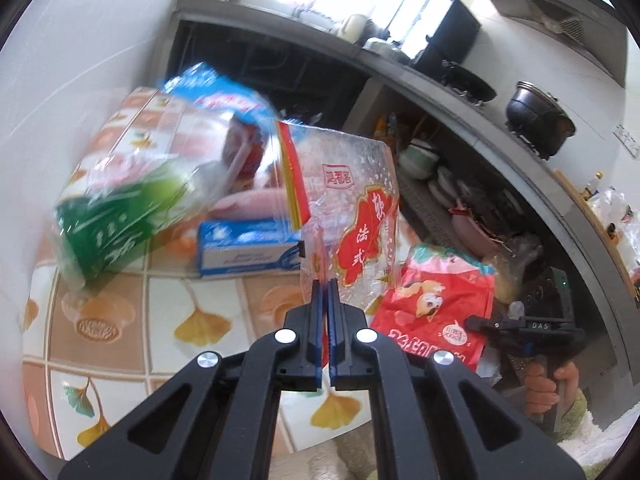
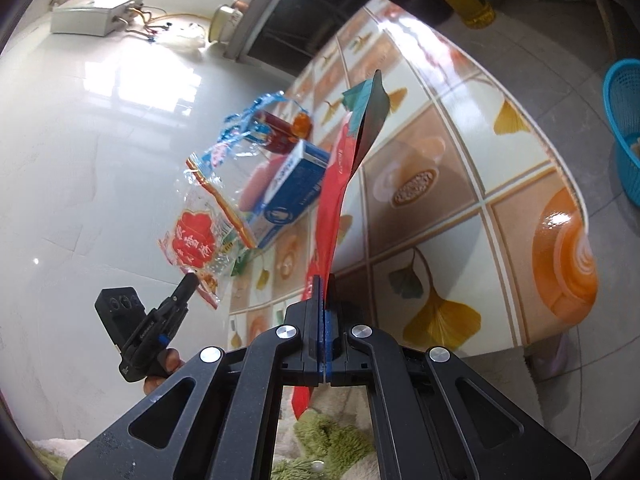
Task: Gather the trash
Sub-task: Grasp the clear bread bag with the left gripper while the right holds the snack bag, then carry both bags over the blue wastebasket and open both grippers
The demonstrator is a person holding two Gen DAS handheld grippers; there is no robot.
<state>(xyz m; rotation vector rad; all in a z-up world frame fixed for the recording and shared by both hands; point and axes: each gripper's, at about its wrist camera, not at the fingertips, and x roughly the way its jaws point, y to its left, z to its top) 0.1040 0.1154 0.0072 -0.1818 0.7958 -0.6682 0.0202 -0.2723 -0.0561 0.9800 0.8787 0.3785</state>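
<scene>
My left gripper (image 1: 325, 282) is shut on a clear plastic bag with a red label (image 1: 352, 208) and holds it above the patterned table (image 1: 168, 312); the bag also shows in the right wrist view (image 2: 196, 240). My right gripper (image 2: 325, 280) is shut on a red snack pouch (image 2: 340, 184), seen edge-on; it shows flat in the left wrist view (image 1: 436, 312). A blue-and-white box (image 1: 248, 252), a green-and-clear wrapper (image 1: 116, 216) and a blue-topped clear bag (image 1: 224, 104) lie on the table.
A kitchen counter (image 1: 460, 92) with black pots (image 1: 540, 120) runs behind, shelves of dishes below it. A blue basket (image 2: 624, 120) stands on the floor right of the table. A green rug (image 2: 320, 440) lies below. A white wall is at the left.
</scene>
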